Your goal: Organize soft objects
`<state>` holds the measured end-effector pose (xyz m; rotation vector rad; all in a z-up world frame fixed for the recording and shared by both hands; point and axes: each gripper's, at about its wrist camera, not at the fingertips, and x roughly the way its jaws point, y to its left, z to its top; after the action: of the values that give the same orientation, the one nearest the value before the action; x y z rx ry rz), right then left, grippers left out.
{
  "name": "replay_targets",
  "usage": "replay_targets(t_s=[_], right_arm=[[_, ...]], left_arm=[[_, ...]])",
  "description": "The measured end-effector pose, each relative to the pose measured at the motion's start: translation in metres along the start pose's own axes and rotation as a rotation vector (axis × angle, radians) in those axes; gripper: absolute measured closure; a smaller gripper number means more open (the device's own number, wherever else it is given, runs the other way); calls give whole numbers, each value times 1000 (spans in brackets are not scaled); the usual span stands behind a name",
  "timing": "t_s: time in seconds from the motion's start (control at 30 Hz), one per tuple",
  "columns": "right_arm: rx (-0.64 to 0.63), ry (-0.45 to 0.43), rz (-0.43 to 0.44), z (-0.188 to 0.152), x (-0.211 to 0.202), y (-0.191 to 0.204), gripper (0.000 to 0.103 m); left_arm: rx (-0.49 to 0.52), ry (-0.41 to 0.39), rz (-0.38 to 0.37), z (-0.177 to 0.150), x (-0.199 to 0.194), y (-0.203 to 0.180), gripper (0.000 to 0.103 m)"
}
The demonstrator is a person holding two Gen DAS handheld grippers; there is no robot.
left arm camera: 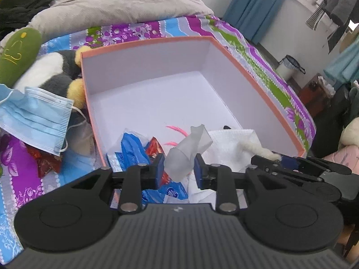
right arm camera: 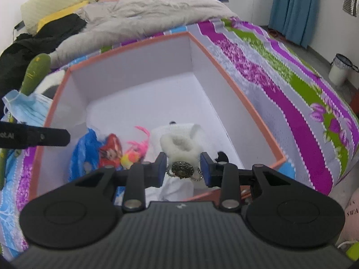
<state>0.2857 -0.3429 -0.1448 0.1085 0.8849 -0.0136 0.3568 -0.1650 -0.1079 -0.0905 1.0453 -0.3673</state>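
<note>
An orange-rimmed box [left arm camera: 145, 42] with a white inside stands on the flowered bedspread. At its near end lie blue tissue packs [left arm camera: 132, 145], a red wrapper [left arm camera: 154, 148], a pink feather toy [left arm camera: 177, 130] and a white cloth [left arm camera: 228, 143]. My left gripper [left arm camera: 179, 168] hangs over that end, its blue pads against a translucent grey soft sleeve [left arm camera: 190, 148] that stands up between them. My right gripper [right arm camera: 183, 168] is shut on a white fluffy piece [right arm camera: 179, 143] with a round metal ornament [right arm camera: 182, 168]. It also shows in the left wrist view, right gripper [left arm camera: 278, 157].
Left of the box lie a blue face mask [left arm camera: 33, 116], a penguin plush [left arm camera: 51, 71], a green plush [left arm camera: 18, 53] and another red wrapper [left arm camera: 47, 161]. A grey duvet [left arm camera: 116, 2] and black clothes [left arm camera: 22, 2] are behind. A waste bin [right arm camera: 338, 69] stands on the floor to the right.
</note>
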Motion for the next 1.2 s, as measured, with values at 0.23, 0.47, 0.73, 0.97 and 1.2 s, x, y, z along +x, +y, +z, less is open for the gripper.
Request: replay_targets(t_s=[0.23,0.47,0.73,0.97,1.2], right_arm=[[-9,7,11,-4,1,0,60],[2,-18,26,-4,-5,-1,60],[2,-151,55,-2,-43,8,60],[-6,-275,92,-6,-85,21,60],[-34,-355,131,-19,-120,42,60]], left_arm=[[47,8,14,-3,6,-10,55],[42,-33,-4,-3,-11,-6,55],[82,-169,0,-16,-60,-4,55],[105,-283,0,-38,-111,5,55],[111,-364,10,-70,-156,13,55]])
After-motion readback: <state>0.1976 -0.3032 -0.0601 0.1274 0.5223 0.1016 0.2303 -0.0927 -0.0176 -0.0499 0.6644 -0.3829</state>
